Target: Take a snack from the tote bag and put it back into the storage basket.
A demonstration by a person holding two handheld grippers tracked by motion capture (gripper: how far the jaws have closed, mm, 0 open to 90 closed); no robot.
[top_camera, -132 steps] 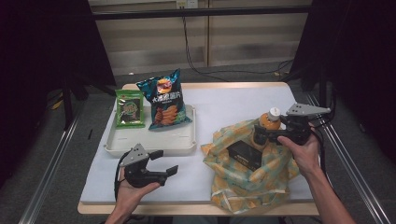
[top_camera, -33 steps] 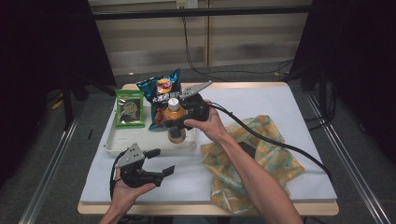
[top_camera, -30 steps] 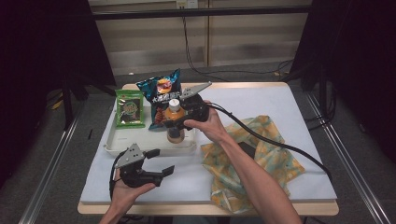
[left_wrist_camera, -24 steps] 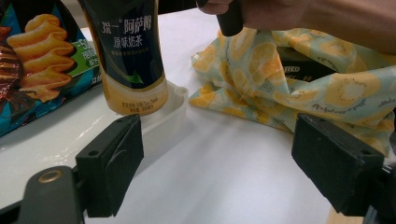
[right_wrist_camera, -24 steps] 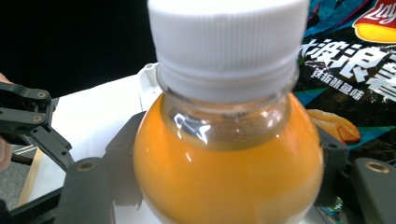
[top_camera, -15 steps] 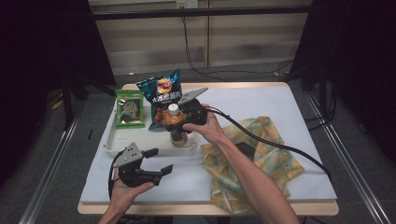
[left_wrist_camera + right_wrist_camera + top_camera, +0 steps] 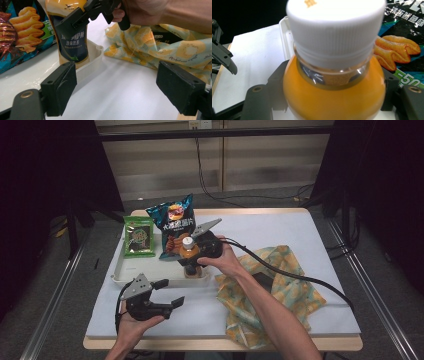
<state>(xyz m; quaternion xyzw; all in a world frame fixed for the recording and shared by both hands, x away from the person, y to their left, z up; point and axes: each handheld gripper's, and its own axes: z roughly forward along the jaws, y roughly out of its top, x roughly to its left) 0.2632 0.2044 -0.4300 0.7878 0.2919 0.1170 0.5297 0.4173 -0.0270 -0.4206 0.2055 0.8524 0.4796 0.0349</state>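
I have the right gripper (image 7: 192,265) clamped on the bottle (image 7: 188,256), its two black jaws pressing either side of the rounded shoulder. The bottle is clear plastic full of orange drink, with a ribbed white screw cap (image 7: 335,27) and a dark label round its waist. From the right gripper view the cap and neck crowd the lens, so I cannot see the base or what it stands on. The left gripper view settles that: the bottle (image 7: 72,37) stands upright in the corner of the white tray (image 7: 96,53), a shallow moulded plastic piece with a rounded rim, though its cap is cut off at the top there.

Just behind the held bottle lies a glossy, crinkled chip bag (image 7: 172,227), and further to the gripper's left a flat green packet (image 7: 139,236), its print too small for me to read.

My left gripper (image 7: 167,295) rests apart, nearer me on the smooth white table cover (image 7: 200,310), jaws spread wide with nothing between the matte, blocky pads (image 7: 62,86).

Beside my right forearm sits a soft, rumpled cloth (image 7: 272,292) printed with yellow fruit slices, half wrapping a dark box (image 7: 165,37) whose lettering is mostly covered.
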